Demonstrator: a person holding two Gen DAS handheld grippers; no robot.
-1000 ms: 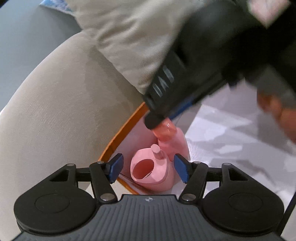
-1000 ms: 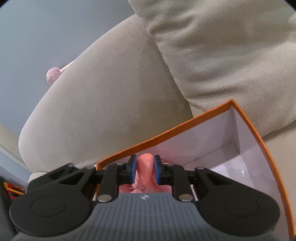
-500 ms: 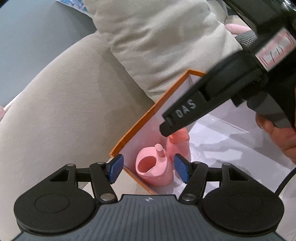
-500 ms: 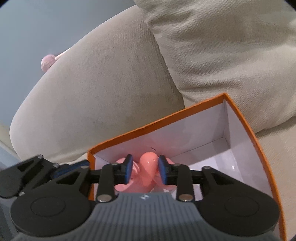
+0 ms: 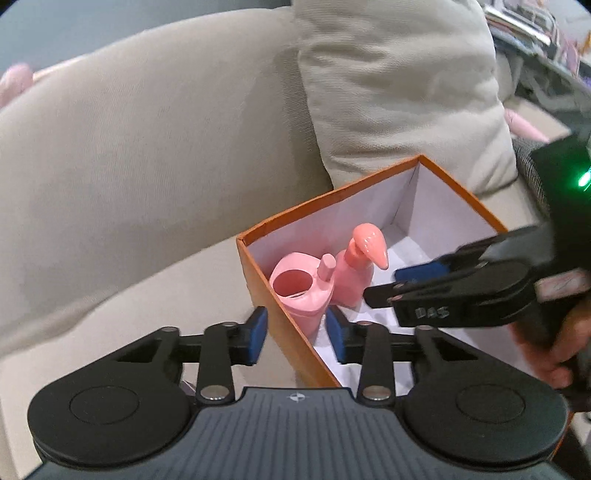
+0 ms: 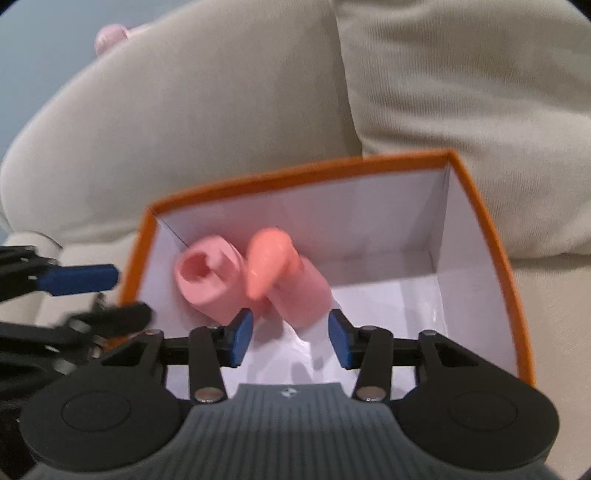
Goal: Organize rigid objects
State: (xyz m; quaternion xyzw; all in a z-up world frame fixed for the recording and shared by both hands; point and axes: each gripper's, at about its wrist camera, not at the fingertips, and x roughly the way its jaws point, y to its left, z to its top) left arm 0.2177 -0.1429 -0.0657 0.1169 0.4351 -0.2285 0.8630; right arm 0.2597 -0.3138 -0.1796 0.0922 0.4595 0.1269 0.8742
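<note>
An orange box with a white inside [image 5: 280, 317] [image 6: 484, 236] sits on a beige sofa. In its left corner stand a pink container with a round opening [image 5: 301, 291] [image 6: 207, 280] and a pink pump bottle with a coral pump head [image 5: 356, 273] [image 6: 299, 291]. My left gripper [image 5: 295, 334] is open, its fingers straddling the box's near wall, empty. My right gripper [image 6: 290, 339] is open and empty, just above the box behind the pump bottle; it also shows from the side in the left wrist view [image 5: 388, 286].
A beige cushion [image 5: 399, 85] leans on the sofa back behind the box. The sofa arm [image 5: 129, 155] curves to the left. Something pink [image 6: 110, 37] lies beyond the arm. Cluttered shelves [image 5: 535, 33] stand at far right.
My right gripper opened, let go of the pump bottle and drew back and up. My left gripper also drew back, so more of the box shows.
</note>
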